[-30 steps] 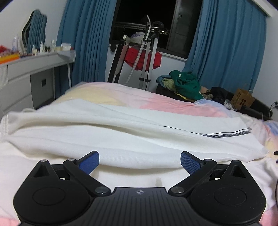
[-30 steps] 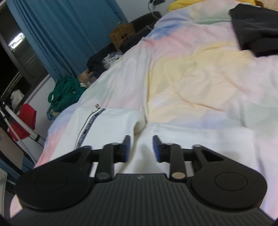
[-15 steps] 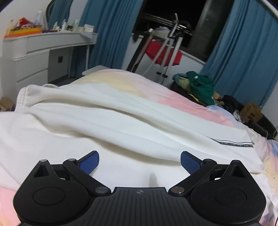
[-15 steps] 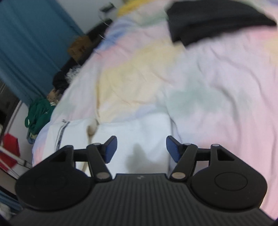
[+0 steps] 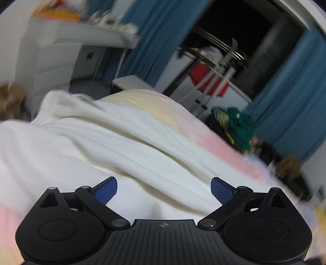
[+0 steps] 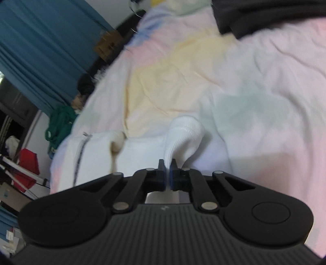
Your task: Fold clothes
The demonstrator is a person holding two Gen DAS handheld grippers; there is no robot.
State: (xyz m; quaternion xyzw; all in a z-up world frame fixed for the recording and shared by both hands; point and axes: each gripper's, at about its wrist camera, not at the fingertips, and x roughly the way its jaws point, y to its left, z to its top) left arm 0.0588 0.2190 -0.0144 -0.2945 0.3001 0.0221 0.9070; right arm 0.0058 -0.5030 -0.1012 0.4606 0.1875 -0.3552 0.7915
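Note:
A white knit garment [image 5: 114, 146] lies spread over the pastel bedspread [image 5: 228, 150]. In the left wrist view my left gripper [image 5: 164, 188] hovers just above its cloth, jaws wide open, nothing between the blue pads. In the right wrist view my right gripper [image 6: 168, 170] is shut on a ribbed cuff of the white garment [image 6: 183, 134], which rises in a pinched fold from between the pads. A dark-striped trim [image 6: 80, 150] of the garment shows to the left.
A dark garment [image 6: 264, 16] lies on the bed [image 6: 264, 85] at the far right. Blue curtains [image 5: 289, 102], a drying rack with a red cloth [image 5: 205, 79], a green clothes heap [image 5: 240, 126] and a white dresser [image 5: 61, 53] surround the bed.
My right gripper opened wide, then shut on the white cuff, which now stands up between its pads. My left gripper swung leftward and rolled, still open above the garment.

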